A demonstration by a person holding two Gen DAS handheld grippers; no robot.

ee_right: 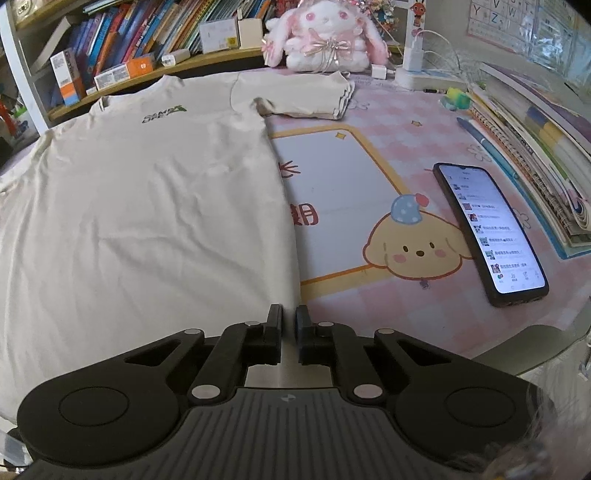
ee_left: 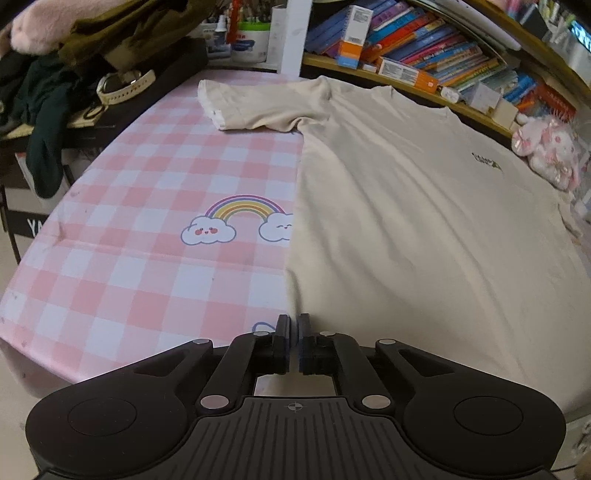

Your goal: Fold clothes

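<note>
A cream T-shirt [ee_left: 406, 221] lies flat and face up on the pink checked table mat [ee_left: 129, 221], collar at the far side, with a small dark logo [ee_right: 164, 113] on the chest. Its sleeves [ee_left: 251, 107] [ee_right: 306, 99] spread out to either side. My left gripper [ee_left: 293, 317] is at the shirt's near left corner, jaws pressed together on the side edge of the fabric. In the right wrist view the T-shirt [ee_right: 147, 203] fills the left half, and my right gripper [ee_right: 289, 310] is shut on its near right corner in the same way.
A lit phone [ee_right: 491, 229], a pen [ee_right: 487, 147] and a stack of notebooks [ee_right: 535, 147] lie right of the shirt. A plush rabbit [ee_right: 325, 33] and a bookshelf [ee_left: 406, 37] stand behind. A pile of dark clothes [ee_left: 55, 74] sits at the far left.
</note>
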